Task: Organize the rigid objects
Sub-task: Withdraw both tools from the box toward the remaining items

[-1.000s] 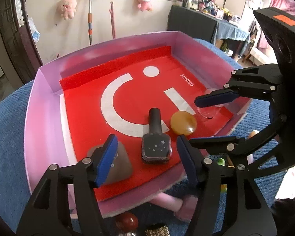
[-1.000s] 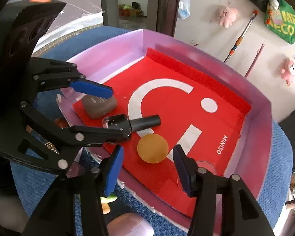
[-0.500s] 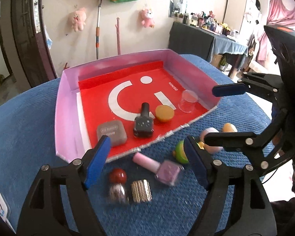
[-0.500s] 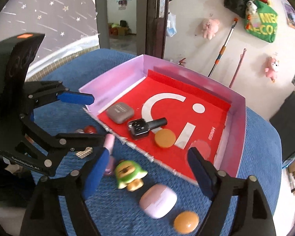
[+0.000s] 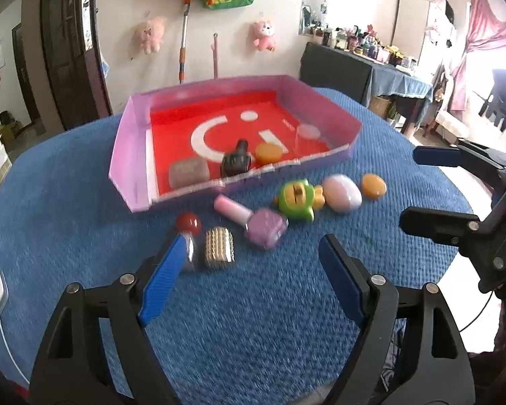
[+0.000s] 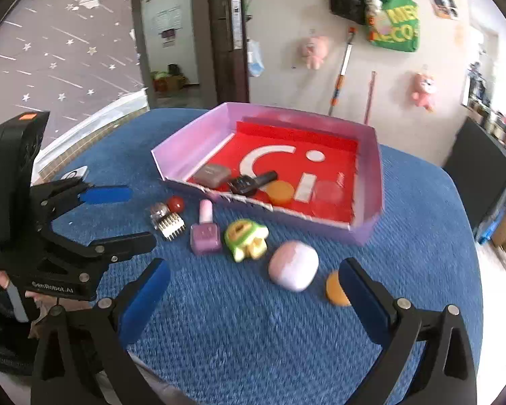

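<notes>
Hovering empty with jaws that have just been opening, left gripper (image 5: 243,280) and right gripper (image 6: 253,297) face loose items crowded on the cloth, pink bottle (image 5: 249,217) touching frog toy (image 5: 295,200), so grabbing one could knock neighbours away from the tray (image 5: 131,155) beyond.

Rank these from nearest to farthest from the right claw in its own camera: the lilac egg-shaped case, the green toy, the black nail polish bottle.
1. Lilac egg-shaped case, on the blue cloth, just ahead of the right claw.
2. Green toy, farther left.
3. Black nail polish bottle, inside the tray.
</notes>
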### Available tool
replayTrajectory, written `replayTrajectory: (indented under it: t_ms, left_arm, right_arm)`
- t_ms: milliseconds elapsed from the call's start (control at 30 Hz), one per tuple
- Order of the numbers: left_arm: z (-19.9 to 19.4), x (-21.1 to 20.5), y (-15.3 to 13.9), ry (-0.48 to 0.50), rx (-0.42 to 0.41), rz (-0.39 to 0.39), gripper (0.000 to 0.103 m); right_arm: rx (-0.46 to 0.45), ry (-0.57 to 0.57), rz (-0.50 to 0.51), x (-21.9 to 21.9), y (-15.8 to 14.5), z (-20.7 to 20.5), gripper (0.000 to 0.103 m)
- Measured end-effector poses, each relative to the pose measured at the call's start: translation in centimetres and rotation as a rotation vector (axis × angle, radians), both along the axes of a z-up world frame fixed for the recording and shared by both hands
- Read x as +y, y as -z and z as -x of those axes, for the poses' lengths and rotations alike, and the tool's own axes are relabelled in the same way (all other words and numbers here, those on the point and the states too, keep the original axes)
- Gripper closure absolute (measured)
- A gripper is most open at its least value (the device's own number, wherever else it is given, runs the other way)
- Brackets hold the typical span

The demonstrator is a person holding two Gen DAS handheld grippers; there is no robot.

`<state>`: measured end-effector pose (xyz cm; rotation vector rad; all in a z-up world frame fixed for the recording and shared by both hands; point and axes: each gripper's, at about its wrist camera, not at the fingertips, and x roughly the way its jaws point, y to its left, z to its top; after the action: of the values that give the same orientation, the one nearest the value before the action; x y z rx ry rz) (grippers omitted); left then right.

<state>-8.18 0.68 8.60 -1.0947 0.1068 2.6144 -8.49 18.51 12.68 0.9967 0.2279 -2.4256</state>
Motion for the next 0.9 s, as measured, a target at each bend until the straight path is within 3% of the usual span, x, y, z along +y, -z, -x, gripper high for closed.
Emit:
replayTrajectory:
  t_ms: [267, 533, 900]
  left_arm:
    - [-1.5, 0.0, 2.8, -0.066, -0.04, 0.0, 0.023]
    - [-1.7, -1.2, 5.0, -0.143, -0.072, -0.018, 0.023]
    - [-0.8, -3.9, 5.0, -0.229, -0.05, -0.006, 0.023]
  right_arm:
    - [-0.015, 0.124, 0.054, 2.0, 2.9, -1.9, 0.001]
    - [-0.002, 0.209, 0.006, 2.6, 5.8, -2.3, 0.001]
    - [-0.01, 0.29, -0.022, 3.9, 7.5, -0.5, 0.001]
